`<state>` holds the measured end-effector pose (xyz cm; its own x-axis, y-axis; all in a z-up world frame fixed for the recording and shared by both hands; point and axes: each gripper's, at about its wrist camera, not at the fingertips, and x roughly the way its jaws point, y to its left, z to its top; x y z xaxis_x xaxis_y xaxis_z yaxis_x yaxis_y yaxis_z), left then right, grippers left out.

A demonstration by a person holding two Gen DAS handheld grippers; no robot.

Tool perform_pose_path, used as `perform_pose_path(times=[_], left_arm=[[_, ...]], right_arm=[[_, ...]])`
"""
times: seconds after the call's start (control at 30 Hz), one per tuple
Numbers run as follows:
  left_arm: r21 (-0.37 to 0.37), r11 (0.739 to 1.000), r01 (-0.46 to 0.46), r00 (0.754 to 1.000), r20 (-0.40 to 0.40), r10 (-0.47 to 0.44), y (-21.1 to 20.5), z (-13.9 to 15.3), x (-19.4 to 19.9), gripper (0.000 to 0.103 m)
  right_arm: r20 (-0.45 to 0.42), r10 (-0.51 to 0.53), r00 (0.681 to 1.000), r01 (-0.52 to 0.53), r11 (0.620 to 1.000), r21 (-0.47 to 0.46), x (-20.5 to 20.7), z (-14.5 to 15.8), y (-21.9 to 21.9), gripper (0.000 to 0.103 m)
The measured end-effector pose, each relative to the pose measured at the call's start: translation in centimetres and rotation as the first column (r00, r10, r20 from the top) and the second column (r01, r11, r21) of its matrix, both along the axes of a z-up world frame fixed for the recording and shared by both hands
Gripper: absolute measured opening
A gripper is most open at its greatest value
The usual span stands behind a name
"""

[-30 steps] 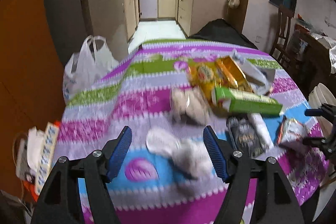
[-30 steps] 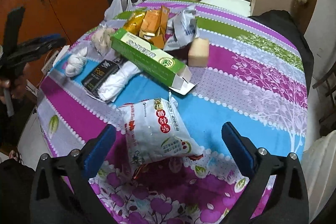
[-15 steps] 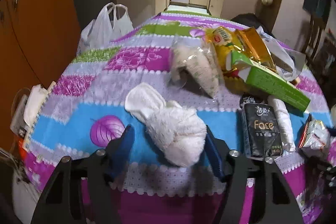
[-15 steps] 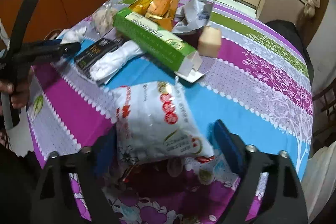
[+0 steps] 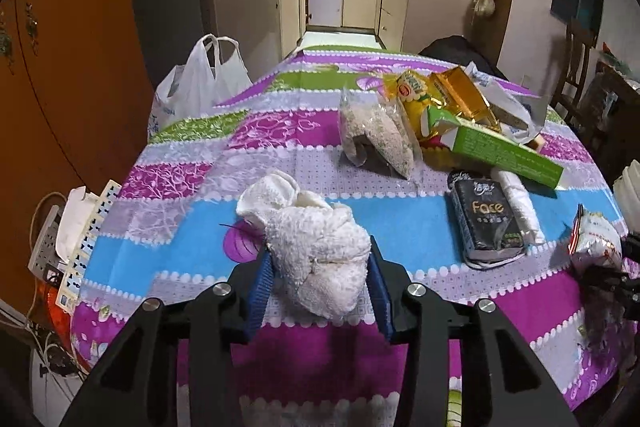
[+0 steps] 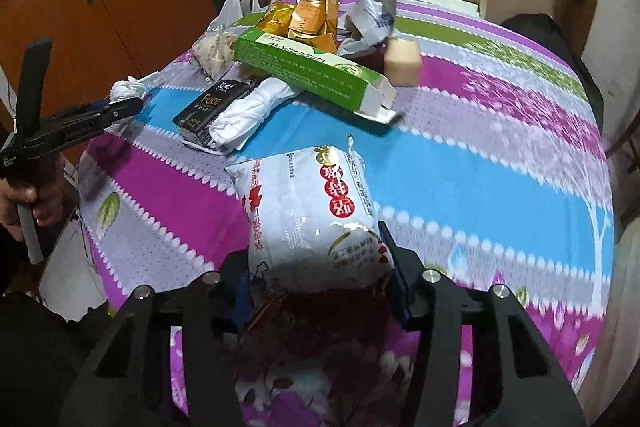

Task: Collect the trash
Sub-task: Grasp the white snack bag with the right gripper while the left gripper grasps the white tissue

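Tablecloth (image 5: pixel 400 227): green box (image 5: pixel 504 147), black tissue pack (image 5: pixel 486 219), rice bag (image 5: pixel 376 135) nearby.

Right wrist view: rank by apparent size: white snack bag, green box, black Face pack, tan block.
1. white snack bag, though nearest the camera, so inflated
2. green box
3. black Face pack
4. tan block

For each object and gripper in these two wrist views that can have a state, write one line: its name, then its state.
left gripper: jaws just closing, pads against the white cloth wad
white cloth wad: crumpled, on the table, between the pads
right gripper: jaws just closing, pressing the snack packet
snack packet: puffy, lying on the table
green carton: lying flat, end flap open
white plastic bag: upright, mouth open
black tissue pack: lying flat
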<state>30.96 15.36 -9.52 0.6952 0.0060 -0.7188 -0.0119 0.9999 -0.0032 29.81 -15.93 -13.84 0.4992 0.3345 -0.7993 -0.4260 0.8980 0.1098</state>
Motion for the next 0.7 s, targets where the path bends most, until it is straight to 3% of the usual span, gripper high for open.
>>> perform_pose_path(times=[0.3, 0.47, 0.7], left_arm=[[0.009, 0.996, 0.09, 0.996, 0.023, -0.09, -2.3, 2.3, -0.6, 0.044], [0.021, 0.988, 0.151, 0.988, 0.017, -0.152, -4.4, 2.8, -0.8, 0.044], [0.061, 0.984, 0.165, 0.986, 0.024, -0.166, -6.5, 3.4, -0.6, 0.044]], right_arm=[[0.002, -0.103, 0.995, 0.103, 0.992, 0.072, -2.9, 1.8, -1.3, 0.049], [0.009, -0.12, 0.993, 0.119, 0.991, 0.053, -3.7, 2.2, -1.0, 0.049], [0.012, -0.116, 0.993, 0.116, 0.992, 0.053, -4.3, 2.3, 0.0, 0.049]])
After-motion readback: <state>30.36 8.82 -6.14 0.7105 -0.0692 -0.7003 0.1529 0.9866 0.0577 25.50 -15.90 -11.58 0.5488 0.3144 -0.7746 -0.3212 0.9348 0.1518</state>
